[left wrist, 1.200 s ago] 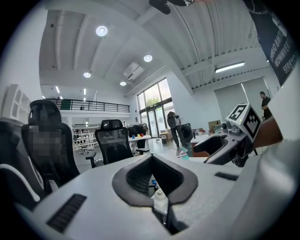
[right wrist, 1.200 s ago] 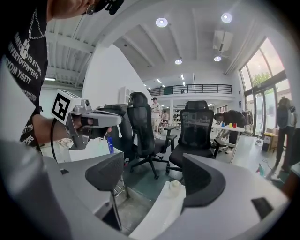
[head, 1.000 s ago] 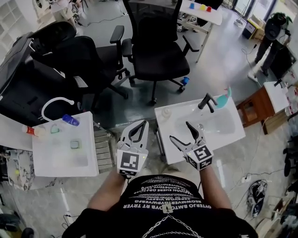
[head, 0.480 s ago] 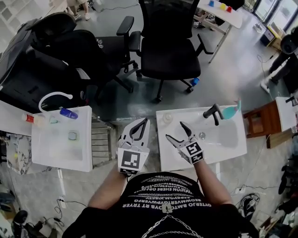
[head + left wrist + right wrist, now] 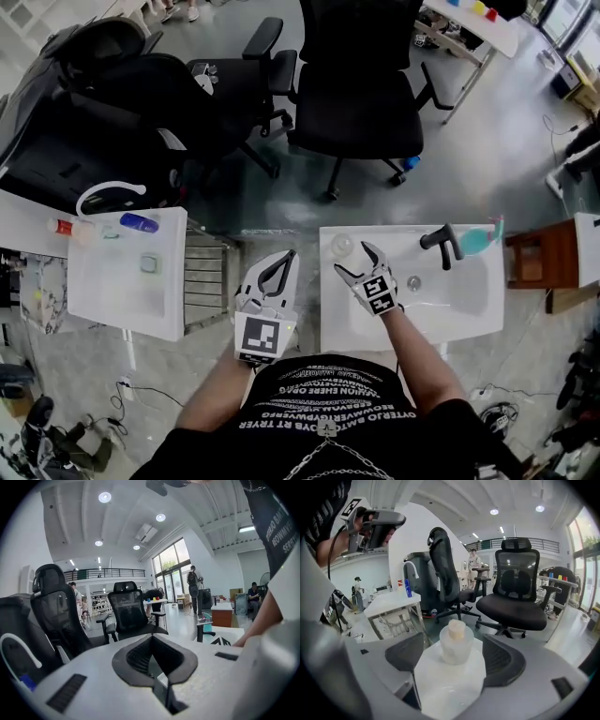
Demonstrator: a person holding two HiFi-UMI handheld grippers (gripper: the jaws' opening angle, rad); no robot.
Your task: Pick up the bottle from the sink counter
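Left of the left gripper: a second white sink unit, well apart, with a slatted rack in the gap between.
- Left gripper hangs over that gap, just off the left edge of the sink counter. Jaws closed tip to tip, nothing in them. Ahead of it is open floor and office chairs.
- Right gripper sits over the near-left part of the sink counter, pointing at its far-left corner. Jaws wide apart, gripping nothing.
- Bottle stands straight ahead of the right gripper, centred on the gap between the jaws, just beyond the tips. Neither pad touches it; there is clear counter on both sides of it in the right gripper view.
- Bottle is squat and translucent. It is upright, long axis vertical, pale cap pointing up.
- Edges: the bottle is close to the counter's far edge and its left edge. Past the far edge is a drop to the floor.
- Right of the right gripper: the basin, then a black faucet at the far rim, well apart from the bottle. Bare counter lies between jaws and basin.
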